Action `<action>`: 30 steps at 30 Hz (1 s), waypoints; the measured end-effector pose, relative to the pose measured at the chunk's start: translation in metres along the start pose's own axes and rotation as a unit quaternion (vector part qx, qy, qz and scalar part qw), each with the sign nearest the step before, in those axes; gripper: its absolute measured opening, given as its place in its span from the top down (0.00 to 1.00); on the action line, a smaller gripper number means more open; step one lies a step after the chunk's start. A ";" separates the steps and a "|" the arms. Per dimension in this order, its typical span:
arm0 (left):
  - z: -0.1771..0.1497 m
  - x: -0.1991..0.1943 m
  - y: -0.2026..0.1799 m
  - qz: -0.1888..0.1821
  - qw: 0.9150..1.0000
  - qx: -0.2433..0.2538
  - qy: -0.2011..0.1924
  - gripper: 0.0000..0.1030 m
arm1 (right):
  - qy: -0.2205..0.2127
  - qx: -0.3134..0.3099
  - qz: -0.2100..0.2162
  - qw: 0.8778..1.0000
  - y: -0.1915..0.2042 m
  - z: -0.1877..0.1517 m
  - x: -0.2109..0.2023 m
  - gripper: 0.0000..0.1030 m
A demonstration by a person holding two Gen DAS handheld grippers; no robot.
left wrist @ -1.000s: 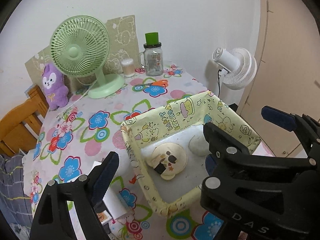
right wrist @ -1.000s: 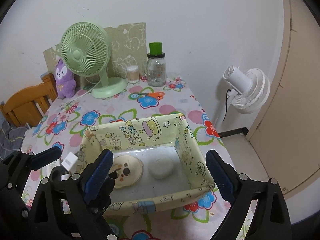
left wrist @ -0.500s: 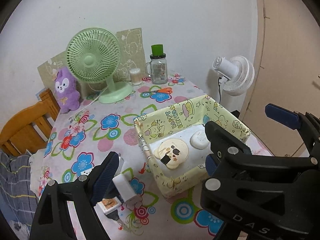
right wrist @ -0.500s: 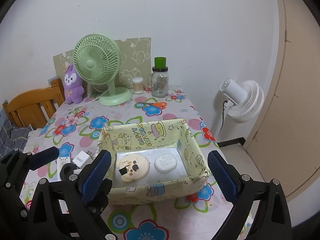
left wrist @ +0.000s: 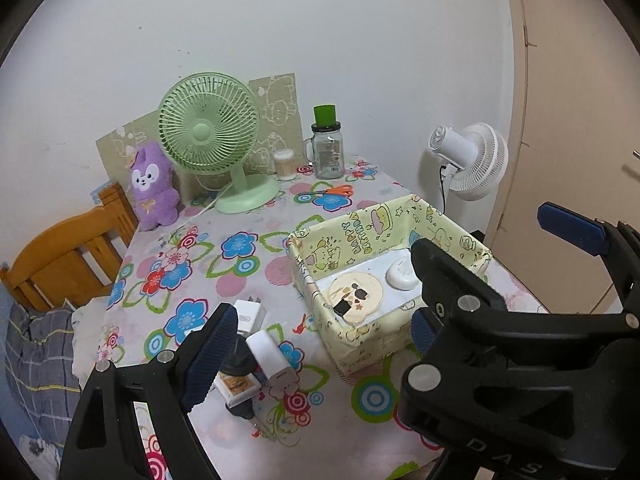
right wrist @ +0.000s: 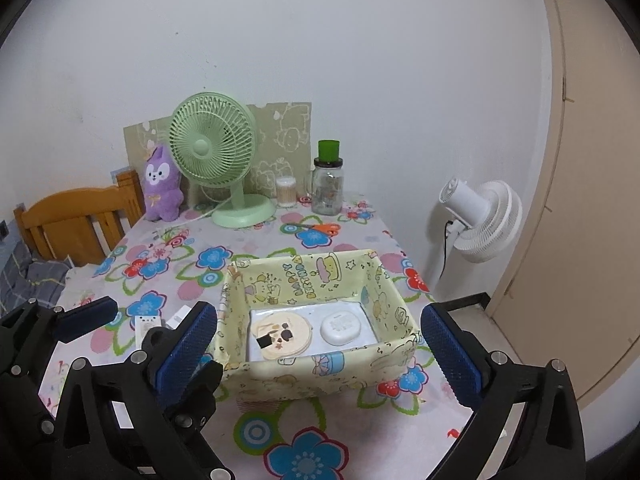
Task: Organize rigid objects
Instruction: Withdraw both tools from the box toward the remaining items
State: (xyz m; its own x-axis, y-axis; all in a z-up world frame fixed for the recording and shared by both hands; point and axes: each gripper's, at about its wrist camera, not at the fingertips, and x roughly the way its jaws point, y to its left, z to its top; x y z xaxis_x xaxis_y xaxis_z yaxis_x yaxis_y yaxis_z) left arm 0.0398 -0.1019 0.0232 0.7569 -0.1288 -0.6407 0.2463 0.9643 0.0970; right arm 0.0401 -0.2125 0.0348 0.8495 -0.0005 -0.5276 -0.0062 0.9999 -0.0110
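At the lower left of the left wrist view, your left gripper (left wrist: 316, 332) hangs spread and empty above the loose pile still outside the box: a white charger plug (left wrist: 249, 314), a white power adapter (left wrist: 272, 358) and a small printed box (left wrist: 236, 388). To their right in mid-frame, the yellow cartoon storage box (right wrist: 240, 280) already holds a round compact (right wrist: 282, 335) and a white earbud case (right wrist: 341, 328), laid flat side by side, probably to leave room. Your right gripper (right wrist: 318, 340), spread wide and holding nothing, frames that box from the bottom of the right wrist view.
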 end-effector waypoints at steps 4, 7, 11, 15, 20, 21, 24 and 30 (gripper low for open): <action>-0.006 -0.006 0.003 0.001 1.000 -0.001 -0.002 0.12 | -0.001 -0.003 0.007 1.000 0.005 -0.004 -0.007 0.00; -0.010 -0.010 0.007 0.003 1.000 -0.003 -0.005 0.12 | -0.003 -0.005 0.012 1.000 0.010 -0.007 -0.011 0.00; -0.015 -0.013 0.012 0.010 1.000 -0.008 -0.005 0.10 | -0.003 -0.007 0.017 1.000 0.016 -0.010 -0.013 0.00; -0.023 -0.012 0.021 0.017 1.000 -0.016 0.000 0.10 | -0.001 -0.013 0.027 1.000 0.023 -0.016 -0.014 0.00; -0.034 -0.006 0.032 0.013 1.000 -0.024 0.014 0.10 | 0.007 -0.012 0.040 0.999 0.035 -0.024 -0.010 0.00; -0.037 -0.004 0.035 0.010 0.999 -0.026 0.019 0.10 | 0.008 -0.011 0.042 0.999 0.037 -0.026 -0.010 0.00; -0.045 -0.001 0.042 0.013 0.999 -0.031 0.026 0.10 | 0.011 -0.016 0.044 0.999 0.047 -0.032 -0.006 0.00; -0.057 0.004 0.054 0.018 0.999 -0.034 0.025 0.10 | 0.011 -0.025 0.053 0.998 0.063 -0.040 0.001 0.00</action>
State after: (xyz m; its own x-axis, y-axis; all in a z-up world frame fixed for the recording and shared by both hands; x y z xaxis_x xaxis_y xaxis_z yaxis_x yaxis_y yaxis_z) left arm 0.0218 -0.0366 -0.0177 0.7331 -0.0841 -0.6749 0.1761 0.9820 0.0690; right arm 0.0198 -0.1498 -0.0006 0.8307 0.1050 -0.5467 -0.1226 0.9924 0.0043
